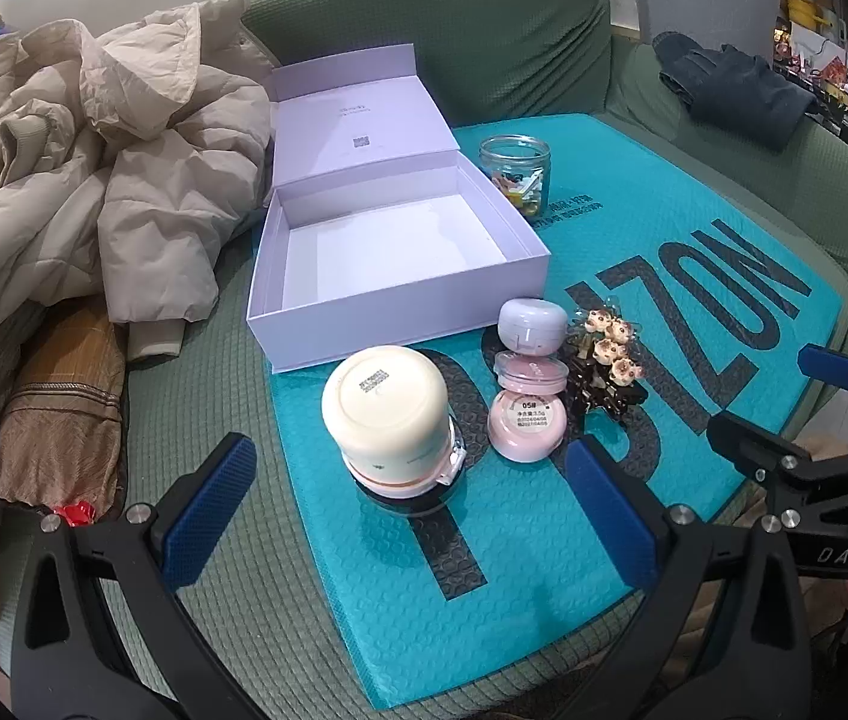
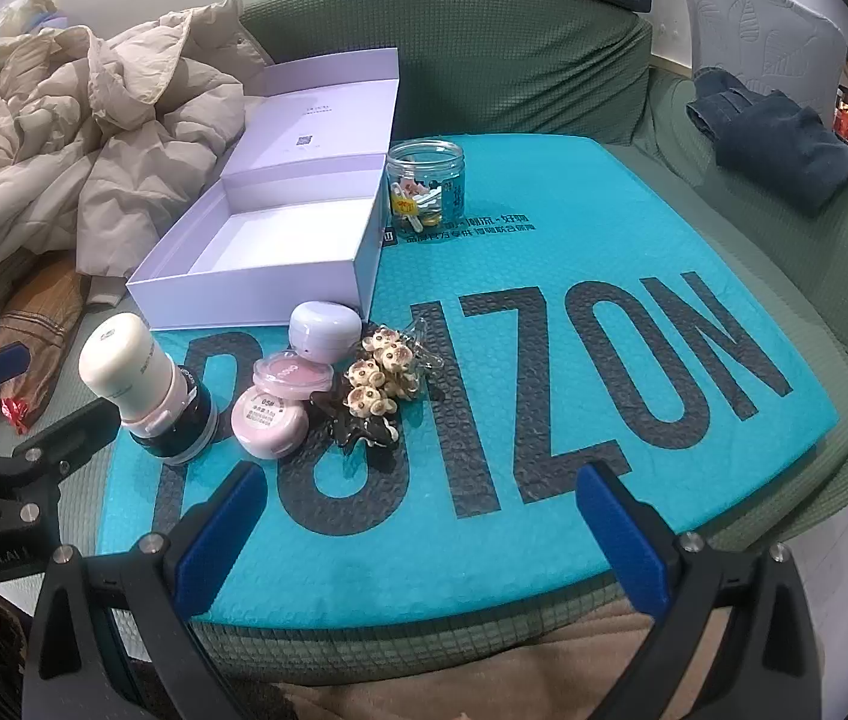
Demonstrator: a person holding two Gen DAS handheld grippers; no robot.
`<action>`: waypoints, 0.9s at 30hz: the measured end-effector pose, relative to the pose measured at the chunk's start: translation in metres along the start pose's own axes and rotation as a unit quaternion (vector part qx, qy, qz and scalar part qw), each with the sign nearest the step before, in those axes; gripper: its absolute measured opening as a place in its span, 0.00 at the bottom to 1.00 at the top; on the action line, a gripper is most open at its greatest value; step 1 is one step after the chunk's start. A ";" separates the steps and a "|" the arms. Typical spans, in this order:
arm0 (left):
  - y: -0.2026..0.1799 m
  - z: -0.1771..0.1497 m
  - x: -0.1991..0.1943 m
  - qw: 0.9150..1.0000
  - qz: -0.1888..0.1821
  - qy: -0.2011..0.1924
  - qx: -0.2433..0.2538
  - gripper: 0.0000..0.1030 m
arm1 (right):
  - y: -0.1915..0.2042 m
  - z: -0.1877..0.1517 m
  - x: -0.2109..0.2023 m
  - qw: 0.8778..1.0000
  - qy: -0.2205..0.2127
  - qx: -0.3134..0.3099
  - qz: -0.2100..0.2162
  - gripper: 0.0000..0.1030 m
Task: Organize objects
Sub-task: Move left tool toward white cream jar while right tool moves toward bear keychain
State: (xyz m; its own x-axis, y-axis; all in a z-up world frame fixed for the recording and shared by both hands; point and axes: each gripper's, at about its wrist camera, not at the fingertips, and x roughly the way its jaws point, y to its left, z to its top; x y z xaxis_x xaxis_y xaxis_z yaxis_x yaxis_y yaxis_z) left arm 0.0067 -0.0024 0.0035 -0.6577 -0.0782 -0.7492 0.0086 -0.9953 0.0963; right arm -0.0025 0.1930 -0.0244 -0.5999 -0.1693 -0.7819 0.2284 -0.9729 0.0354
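You've got soft, even indoor light in both views, so shadows stay faint. There's a mild sheen on the teal mailer (image 2: 544, 228) and not much else. Fisheye bends everything near the edges, the corners go black, and the center stays reasonably sharp.

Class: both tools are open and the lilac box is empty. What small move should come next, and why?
Probably ease the left tool forward around the cream jar. It sits right between that tool's open jaws, and the empty box lies just behind it. The right tool has nothing between its jaws.
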 end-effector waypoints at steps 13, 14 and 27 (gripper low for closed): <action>0.000 -0.001 -0.003 1.000 -0.001 0.002 -0.001 1.00 | 0.001 -0.001 -0.002 1.000 0.000 -0.001 -0.001 1.00; 0.000 -0.001 -0.003 1.000 0.000 0.002 -0.001 1.00 | 0.001 0.000 -0.002 1.000 0.001 -0.001 -0.002 1.00; 0.001 -0.003 -0.003 1.000 -0.005 0.007 -0.006 1.00 | 0.001 -0.002 -0.003 1.000 0.001 -0.003 -0.006 1.00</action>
State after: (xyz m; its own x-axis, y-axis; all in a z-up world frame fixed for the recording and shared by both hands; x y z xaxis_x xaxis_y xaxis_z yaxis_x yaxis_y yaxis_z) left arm 0.0103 -0.0031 0.0038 -0.6470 -0.0681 -0.7595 0.0105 -0.9967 0.0804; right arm 0.0006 0.1925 -0.0234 -0.6003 -0.1581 -0.7840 0.2267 -0.9737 0.0228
